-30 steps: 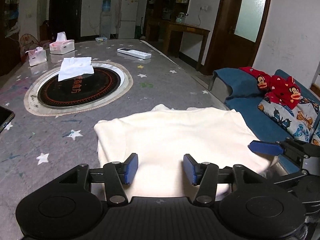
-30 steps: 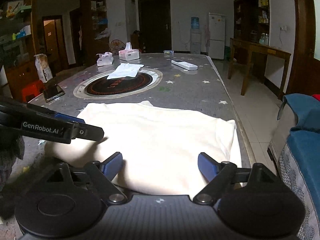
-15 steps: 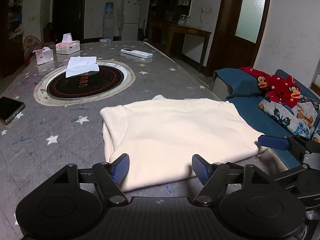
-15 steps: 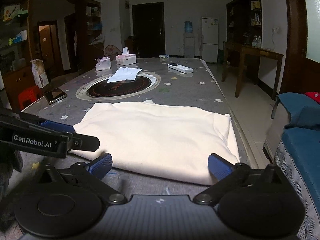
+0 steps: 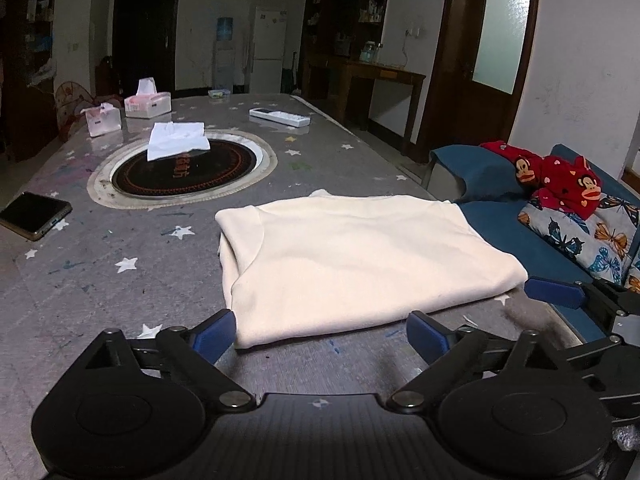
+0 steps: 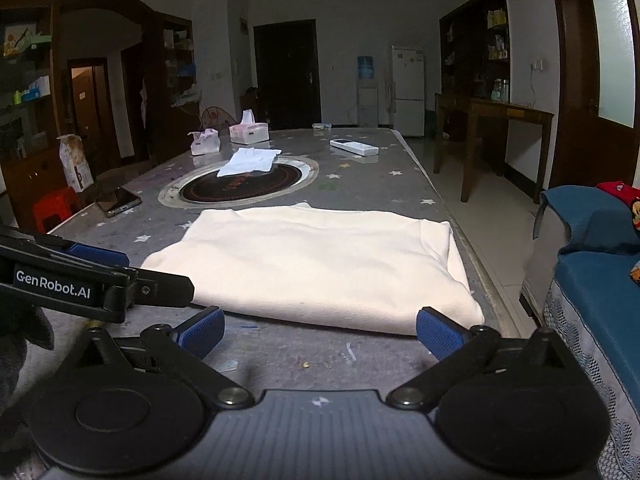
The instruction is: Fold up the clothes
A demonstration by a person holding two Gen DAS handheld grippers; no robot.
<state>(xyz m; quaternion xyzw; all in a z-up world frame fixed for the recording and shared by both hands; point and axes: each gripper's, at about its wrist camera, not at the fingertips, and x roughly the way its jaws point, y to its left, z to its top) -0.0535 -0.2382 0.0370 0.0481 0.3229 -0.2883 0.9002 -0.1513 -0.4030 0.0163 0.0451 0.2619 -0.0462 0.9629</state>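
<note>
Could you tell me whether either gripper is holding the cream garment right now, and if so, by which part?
Nothing is held. The cream garment lies folded on the table; the left gripper, jaws opening, and the open right gripper are both clear of it.

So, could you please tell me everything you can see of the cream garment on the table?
The cream garment is a soft, plain knit, folded into a flat, rough rectangle of several layers. It lies near the right edge of the grey star-patterned table, with a small tab of fabric poking out along its far edge. Nothing grips it; only the table touches it.
</note>
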